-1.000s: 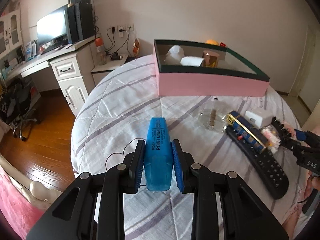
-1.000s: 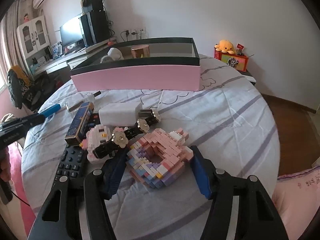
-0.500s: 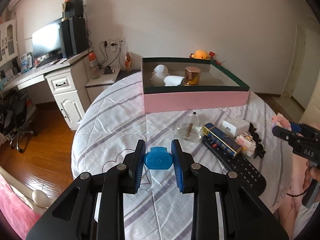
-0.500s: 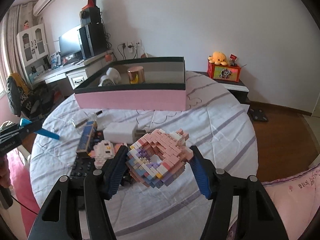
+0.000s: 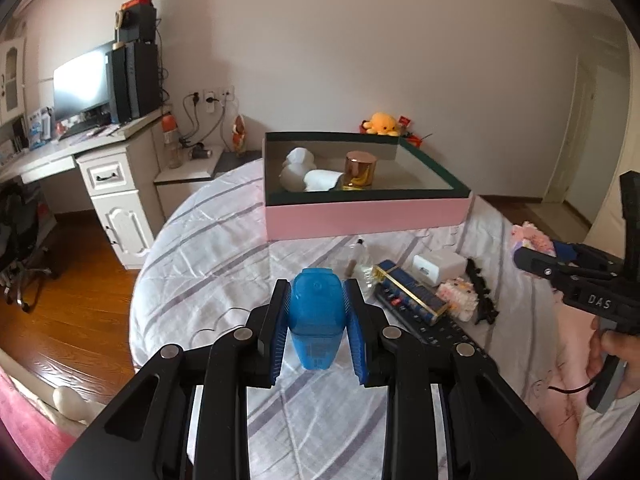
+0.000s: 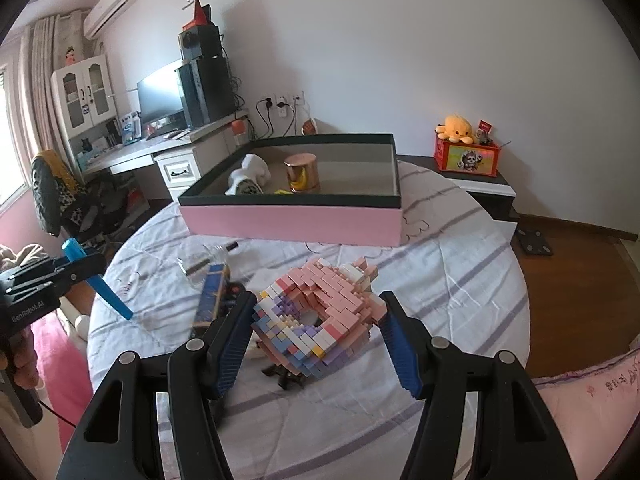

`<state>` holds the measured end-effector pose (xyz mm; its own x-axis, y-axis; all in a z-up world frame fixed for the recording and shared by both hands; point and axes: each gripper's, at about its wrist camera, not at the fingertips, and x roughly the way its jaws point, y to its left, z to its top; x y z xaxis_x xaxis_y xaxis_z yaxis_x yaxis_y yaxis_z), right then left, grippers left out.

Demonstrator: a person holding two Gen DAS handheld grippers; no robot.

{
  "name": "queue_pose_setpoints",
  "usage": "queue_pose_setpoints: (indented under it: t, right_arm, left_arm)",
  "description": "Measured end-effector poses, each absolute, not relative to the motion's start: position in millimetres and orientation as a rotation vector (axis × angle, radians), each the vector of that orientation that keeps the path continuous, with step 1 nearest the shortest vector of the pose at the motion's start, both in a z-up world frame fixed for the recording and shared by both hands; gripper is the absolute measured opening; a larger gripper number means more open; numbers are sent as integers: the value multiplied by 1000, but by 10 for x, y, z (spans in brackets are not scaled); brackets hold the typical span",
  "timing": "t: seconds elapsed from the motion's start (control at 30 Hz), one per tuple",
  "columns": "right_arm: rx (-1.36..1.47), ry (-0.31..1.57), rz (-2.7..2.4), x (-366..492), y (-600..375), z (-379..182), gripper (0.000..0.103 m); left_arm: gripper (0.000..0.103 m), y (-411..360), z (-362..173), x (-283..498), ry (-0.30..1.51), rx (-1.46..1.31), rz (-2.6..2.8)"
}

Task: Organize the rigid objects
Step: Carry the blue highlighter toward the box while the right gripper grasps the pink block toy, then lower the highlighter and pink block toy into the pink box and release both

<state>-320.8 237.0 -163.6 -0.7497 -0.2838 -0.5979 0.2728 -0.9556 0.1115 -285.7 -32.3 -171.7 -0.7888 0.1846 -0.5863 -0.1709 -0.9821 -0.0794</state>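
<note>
The left gripper (image 5: pixel 318 316) is squeezed tight on a blue highlighter pen (image 5: pixel 317 318). It holds the pen up in the air above the round table (image 5: pixel 208 256). The right gripper (image 6: pixel 316 324) is clamped on a pink and purple brick donut (image 6: pixel 320 312), and that is up off the table too.

At the far side of the table sits a pink box (image 5: pixel 366 216) with a dark green rim. Inside it are a white toy (image 5: pixel 296 168) and a shiny gold jar (image 5: pixel 360 170).

On the striped cloth, near the box, lie a glass bottle (image 5: pixel 358 260), a dark blue harmonica (image 5: pixel 412 292), a white charger (image 5: pixel 436 264) and a black remote (image 5: pixel 440 332).
</note>
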Motion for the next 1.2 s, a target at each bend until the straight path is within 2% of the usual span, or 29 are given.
queue_pose_setpoints:
  t: [0.27, 0.67, 1.0, 1.2]
  right_arm:
    - [902, -12, -2672, -3253, 2303, -1559, 63]
    - [811, 12, -2677, -3506, 2255, -1226, 63]
    - [814, 44, -2653, -4171, 2242, -1042, 63]
    - [888, 92, -2628, -4785, 2208, -1096, 63]
  left_arm:
    - [27, -252, -1611, -2878, 4, -896, 2801]
    - [27, 13, -1124, -3104, 96, -746, 2797]
    - [27, 274, -754, -3905, 139, -698, 2687]
    - [27, 433, -740, -4571, 195, -771, 2645]
